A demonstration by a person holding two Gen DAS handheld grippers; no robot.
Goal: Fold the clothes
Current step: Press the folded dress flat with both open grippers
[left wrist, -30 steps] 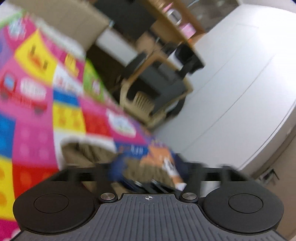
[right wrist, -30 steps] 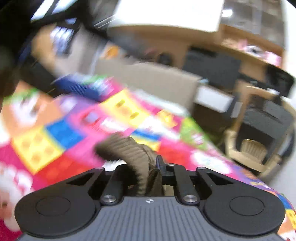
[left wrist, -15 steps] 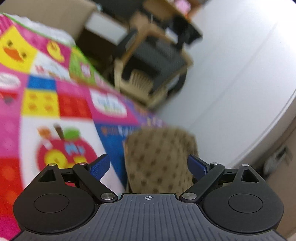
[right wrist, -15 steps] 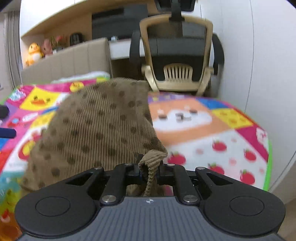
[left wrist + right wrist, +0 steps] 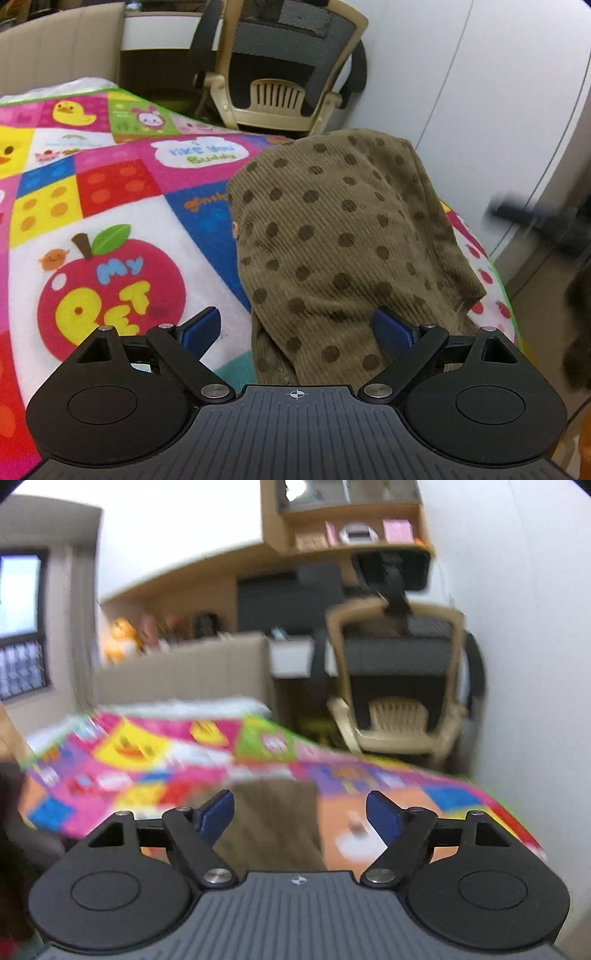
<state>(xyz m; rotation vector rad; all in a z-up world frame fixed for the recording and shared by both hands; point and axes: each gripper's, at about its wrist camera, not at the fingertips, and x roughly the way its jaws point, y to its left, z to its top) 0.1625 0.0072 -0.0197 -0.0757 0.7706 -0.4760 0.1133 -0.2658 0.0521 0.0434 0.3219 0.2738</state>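
- The left gripper (image 5: 297, 328) is seen with its blue-padded fingers (image 5: 201, 329) spread wide; nothing is grasped
- The olive-brown corduroy garment with dark polka dots (image 5: 343, 236) is spread ahead of the left fingers, its near edge running down between them; its right side passes just behind the right pad, and whether the pad touches it cannot be told
- The garment is laid on a brightly coloured patchwork blanket with cartoon animals and a red apple (image 5: 110, 206), which is seen beyond and to the left of the left finger
- The right gripper (image 5: 300, 814) is caught with its jaws opening, and nothing is pressed between the blue pads (image 5: 218, 814)
- In the blurred right view the garment (image 5: 273, 823) lies ahead of and between the fingers
- A beige-framed office chair with black mesh back (image 5: 280, 70) stands well beyond the fingertips
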